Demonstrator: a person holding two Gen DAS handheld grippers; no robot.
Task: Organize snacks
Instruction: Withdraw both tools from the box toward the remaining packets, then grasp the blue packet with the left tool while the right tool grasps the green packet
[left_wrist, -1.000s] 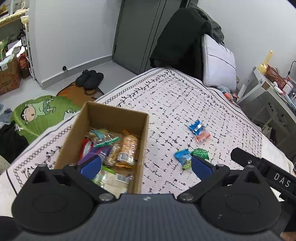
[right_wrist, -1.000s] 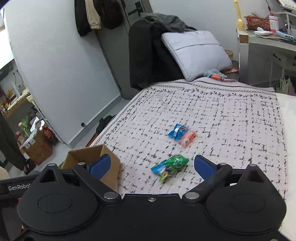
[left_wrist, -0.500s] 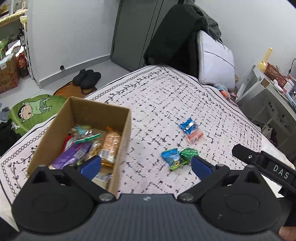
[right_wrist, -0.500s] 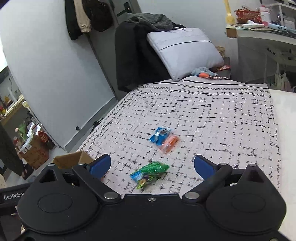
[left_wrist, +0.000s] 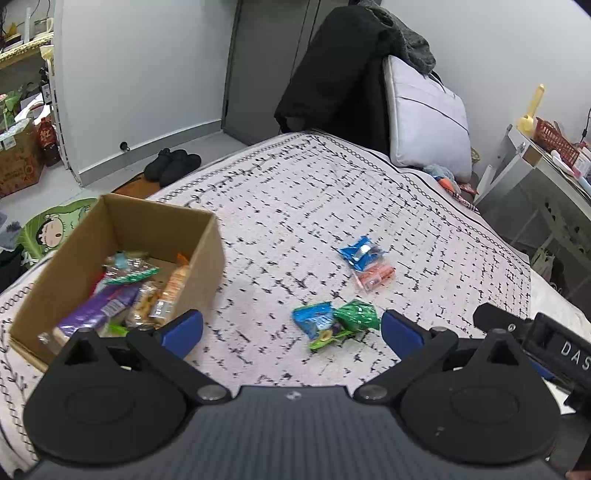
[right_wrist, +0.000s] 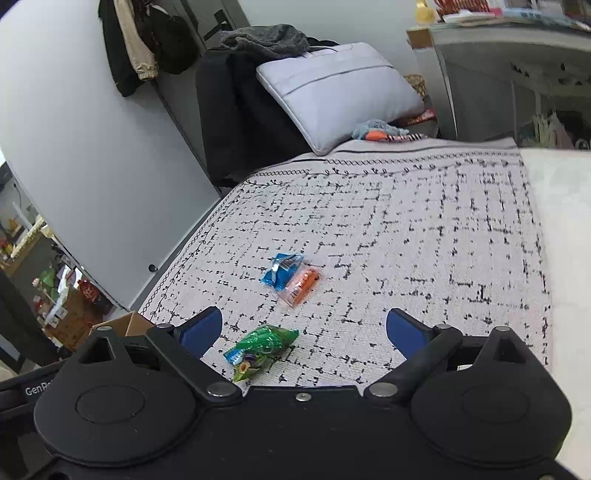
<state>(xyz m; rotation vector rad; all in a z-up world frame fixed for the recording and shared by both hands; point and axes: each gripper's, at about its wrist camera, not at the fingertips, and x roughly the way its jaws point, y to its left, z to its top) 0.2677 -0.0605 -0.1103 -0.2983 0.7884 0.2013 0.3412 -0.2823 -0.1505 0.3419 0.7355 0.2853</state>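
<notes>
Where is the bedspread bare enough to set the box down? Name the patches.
Bare: the bedspread between the pillow and the blue packet, and right of the orange packet. Crowded: around the green packets beside the cardboard box.

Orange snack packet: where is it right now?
On the bedspread, the orange snack packet touches the blue packet, right of the cardboard box.
</notes>
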